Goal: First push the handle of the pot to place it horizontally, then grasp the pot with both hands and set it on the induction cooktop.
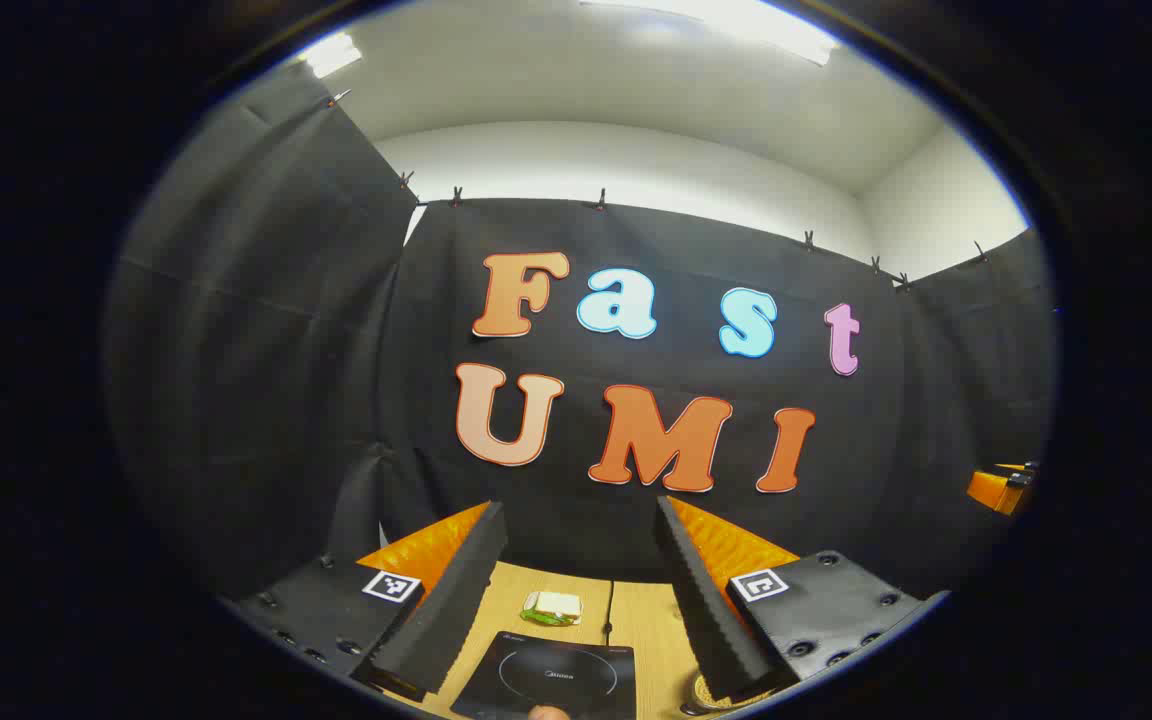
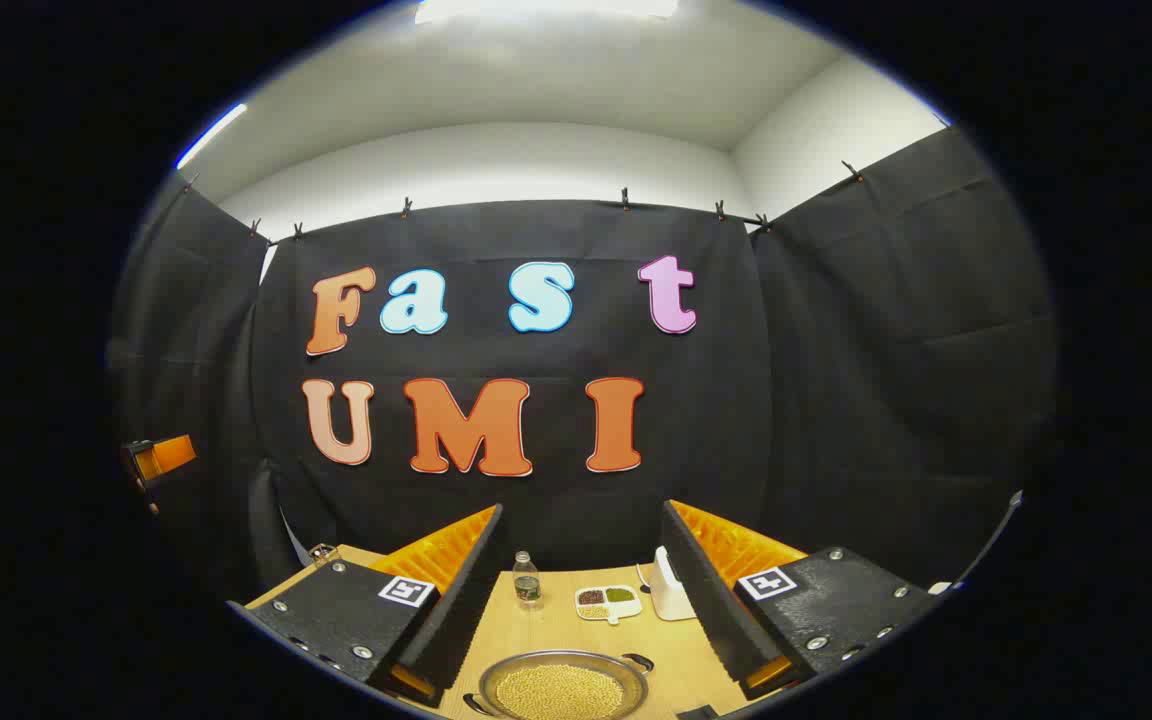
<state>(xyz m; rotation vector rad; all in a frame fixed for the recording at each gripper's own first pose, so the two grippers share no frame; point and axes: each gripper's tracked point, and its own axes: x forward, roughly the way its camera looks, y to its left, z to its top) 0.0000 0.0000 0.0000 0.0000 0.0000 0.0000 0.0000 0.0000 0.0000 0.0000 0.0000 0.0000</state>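
Fingers of both the left gripper and right gripper stand spread above the table, so the right should descend beside the round, grain-filled metal pot and nudge its handle gently sideways.

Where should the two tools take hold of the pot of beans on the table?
Probably at the two small loop handles of the pot, one at its near left and one at its far right. The pot is wide, shallow and full of beans, so each tool would best come in from its own side, level.
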